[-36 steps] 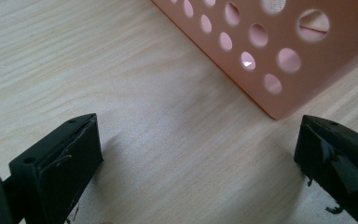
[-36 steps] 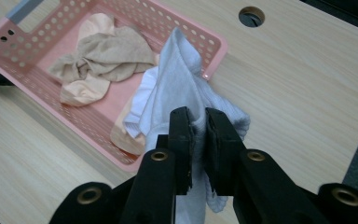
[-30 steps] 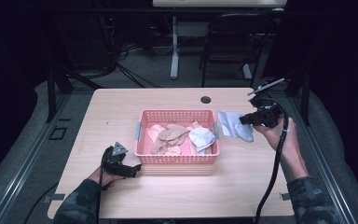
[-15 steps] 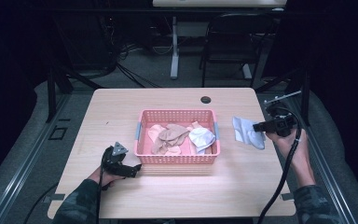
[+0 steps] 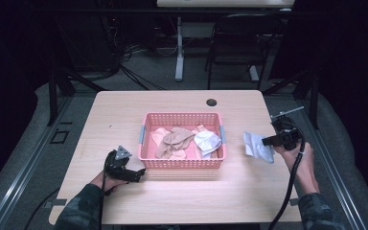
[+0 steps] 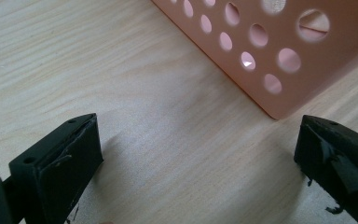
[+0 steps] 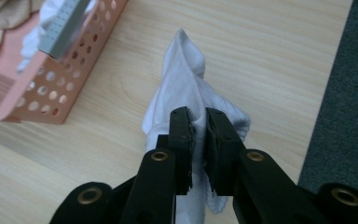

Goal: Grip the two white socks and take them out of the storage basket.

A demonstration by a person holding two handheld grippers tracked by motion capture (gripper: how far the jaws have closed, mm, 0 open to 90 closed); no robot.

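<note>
Right gripper [image 7: 198, 122] is clamping a soft, crumpled white sock [image 7: 186, 88], now lowering it beside the perforated pink plastic basket [image 5: 182, 163]. Left gripper [image 6: 196, 154] is gaping wide, resting unchanged.

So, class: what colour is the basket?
Pink basket, clearest in the high view.

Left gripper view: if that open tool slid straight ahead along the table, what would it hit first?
Probably the pink perforated plastic basket: its near corner lies ahead and slightly to the right of the left tool, with bare wooden table between. Depth is hard to judge, so it might only clip the corner.
</note>
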